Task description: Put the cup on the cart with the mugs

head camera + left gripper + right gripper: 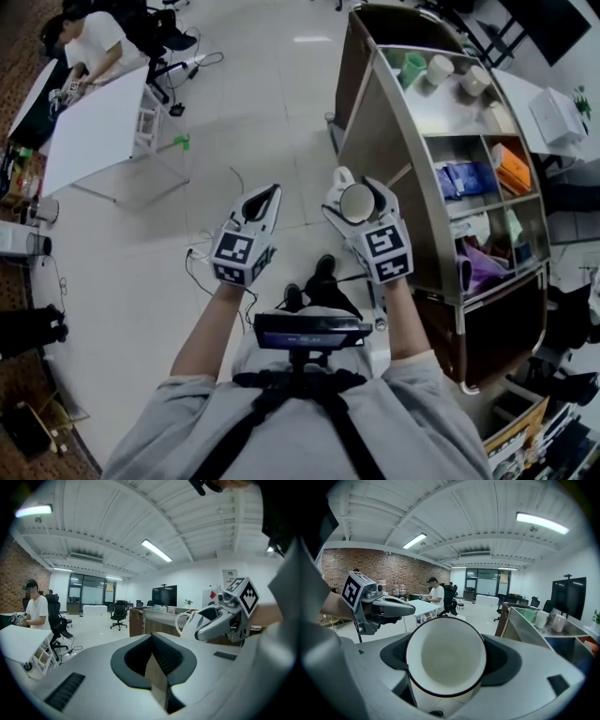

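A white cup [357, 202] with a dark rim lies between the jaws of my right gripper [361, 189], which is shut on it. In the right gripper view the cup's [445, 656] open mouth faces the camera. Its handle [181, 620] sticks out past the jaws. My left gripper [269, 193] is held beside the right one, shut, with nothing in it. The metal cart [394, 122] stands ahead and to the right. On its top shelf sit a green mug [412, 68] and two white mugs [439, 68] [475, 81]. Both grippers are well short of that shelf.
The cart's lower shelves hold blue packets [467, 178] and an orange box [512, 169]. A white table [94, 127] with a seated person [89, 47] and an office chair [161, 37] stand at the far left. Cables [199, 258] trail over the tiled floor.
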